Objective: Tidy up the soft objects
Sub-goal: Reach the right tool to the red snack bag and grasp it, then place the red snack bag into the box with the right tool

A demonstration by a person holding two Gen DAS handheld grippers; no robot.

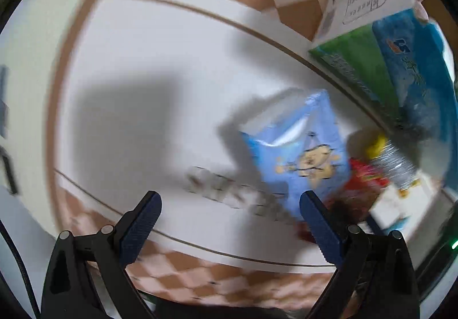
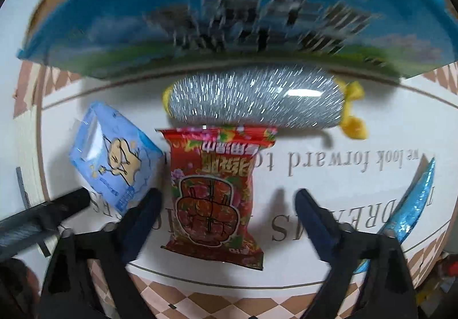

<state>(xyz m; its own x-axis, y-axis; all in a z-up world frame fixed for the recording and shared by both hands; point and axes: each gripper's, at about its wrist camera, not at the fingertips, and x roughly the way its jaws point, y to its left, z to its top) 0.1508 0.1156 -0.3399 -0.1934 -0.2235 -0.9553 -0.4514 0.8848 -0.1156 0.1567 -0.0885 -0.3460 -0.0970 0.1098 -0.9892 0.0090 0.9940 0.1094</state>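
A light blue snack pouch with a cartoon figure [image 1: 300, 158] lies on the white mat; it also shows in the right wrist view [image 2: 114, 161]. A red snack bag [image 2: 214, 198] lies beside it, partly seen in the left wrist view [image 1: 363, 175]. A silver sparkly soft roll with yellow ends [image 2: 257, 98] lies behind the red bag, against a blue and green box [image 2: 229, 9]. My left gripper [image 1: 229, 218] is open and empty, left of the pouch. My right gripper [image 2: 226, 213] is open over the red bag's lower half.
The white mat [image 1: 143, 75] with printed words lies on a checkered pink and brown cloth [image 2: 200, 301]. The box [image 1: 400, 67] stands at the mat's far edge. A shiny blue wrapper [image 2: 415, 204] lies at the right. The left tool's dark arm [image 2: 43, 216] shows at the left.
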